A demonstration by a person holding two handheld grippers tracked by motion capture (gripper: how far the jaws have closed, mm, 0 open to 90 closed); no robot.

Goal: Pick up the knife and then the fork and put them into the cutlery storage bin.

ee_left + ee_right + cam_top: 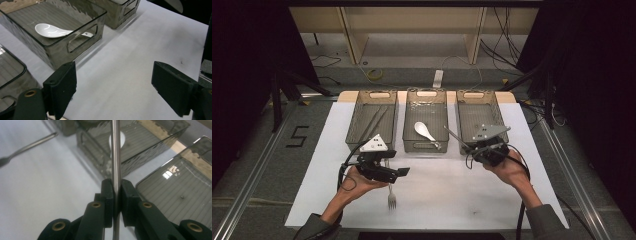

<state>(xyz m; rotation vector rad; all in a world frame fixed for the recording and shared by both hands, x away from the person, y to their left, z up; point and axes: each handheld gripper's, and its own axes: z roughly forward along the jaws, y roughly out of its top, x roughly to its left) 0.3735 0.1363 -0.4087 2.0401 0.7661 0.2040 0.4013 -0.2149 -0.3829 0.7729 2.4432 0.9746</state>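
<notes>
1. Your right claw (467,146) is clamped on a thin metal rod (116,157), the handle of a utensil. In the right gripper view the handle runs straight up between the two pads (108,195), which press on it from both sides.
2. In the high view the rod (454,137) points toward 10 o'clock from the right claw, over the near left corner of the right bin (497,107). Which utensil it is cannot be told.
3. Your left claw (404,171) stands wide, with nothing between its jaws. In the left gripper view only bare white table (120,75) lies between the pads (65,85).
4. A fork (391,196) lies on the table at 6 o'clock from the left claw, tines toward you, apart from the claw.
5. A white spoon (424,131) lies in the middle bin (426,97), at 12 o'clock from the fork.
6. The left bin (373,97) holds thin dark sticks (372,122); what they are cannot be told.
7. The three bins stand side by side at the far edge of the table.
</notes>
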